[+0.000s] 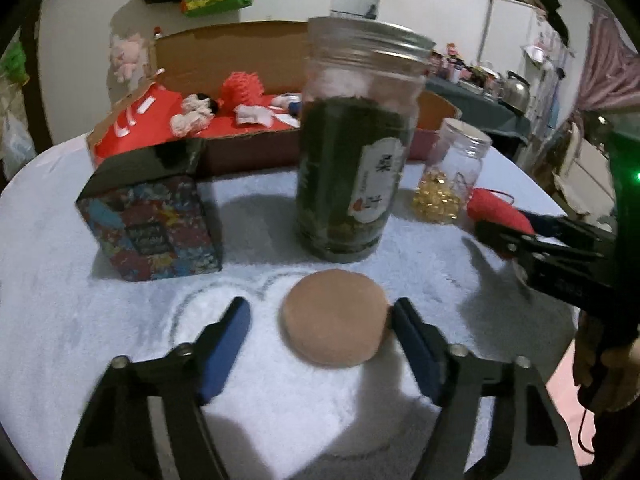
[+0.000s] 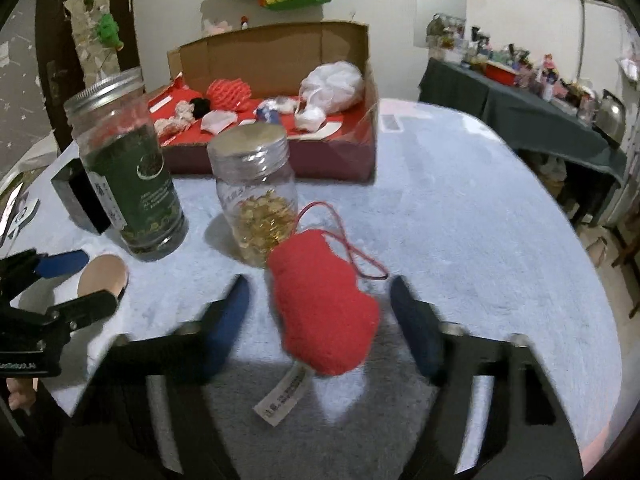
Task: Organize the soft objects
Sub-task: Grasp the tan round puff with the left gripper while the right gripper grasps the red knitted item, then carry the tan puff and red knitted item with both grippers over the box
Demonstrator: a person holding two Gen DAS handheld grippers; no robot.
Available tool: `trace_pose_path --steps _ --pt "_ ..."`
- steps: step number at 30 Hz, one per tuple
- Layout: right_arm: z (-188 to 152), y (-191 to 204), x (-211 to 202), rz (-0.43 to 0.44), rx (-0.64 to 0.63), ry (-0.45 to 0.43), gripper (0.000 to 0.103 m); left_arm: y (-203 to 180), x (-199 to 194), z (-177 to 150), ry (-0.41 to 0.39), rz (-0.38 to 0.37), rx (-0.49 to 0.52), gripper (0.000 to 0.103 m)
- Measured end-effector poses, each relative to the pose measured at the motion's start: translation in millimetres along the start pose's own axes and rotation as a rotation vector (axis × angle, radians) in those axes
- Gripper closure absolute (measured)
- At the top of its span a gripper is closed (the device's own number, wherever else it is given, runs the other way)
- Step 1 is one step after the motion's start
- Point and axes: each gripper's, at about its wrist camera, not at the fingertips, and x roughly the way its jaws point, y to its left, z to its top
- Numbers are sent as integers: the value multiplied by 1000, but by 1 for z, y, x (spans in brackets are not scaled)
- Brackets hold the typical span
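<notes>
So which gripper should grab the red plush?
Right. The red plush lies between the right gripper fingers; the left gripper straddles the tan puff.

Both the left gripper [image 1: 320,316] and the right gripper [image 2: 318,294] have black angular arms, silver pivot screws and blue finger pads [image 1: 226,350]. A green light [image 1: 637,178] glows at three o'clock on the right one's black body.

A lived-in home: kettle [image 1: 516,89] on a cluttered side table [image 2: 520,120], hanging clothes [image 1: 608,68]
</notes>
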Motion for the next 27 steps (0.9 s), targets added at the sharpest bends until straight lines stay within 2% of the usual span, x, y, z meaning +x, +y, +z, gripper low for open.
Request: trace_pose_path --steps 1,3,5,8,17,27 --pt "-1 0 2 6 6 9 57 -1 -1 0 1 -14 9 49" --pt "-3 -1 0 14 14 -8 60 -1 -2 0 3 -23 17 53" --pt "-5 -1 -4 37 27 -17 61 0 -4 1 3 -38 17 68" --pt "-9 3 -14 89 57 -33 61 5 -6 5 13 -73 3 73" --pt "-15 36 -35 231 102 -70 61 5 -16 16 -3 -144 45 79" --pt "-7 54 -24 254 93 -57 61 5 -17 23 -7 -181 71 79"
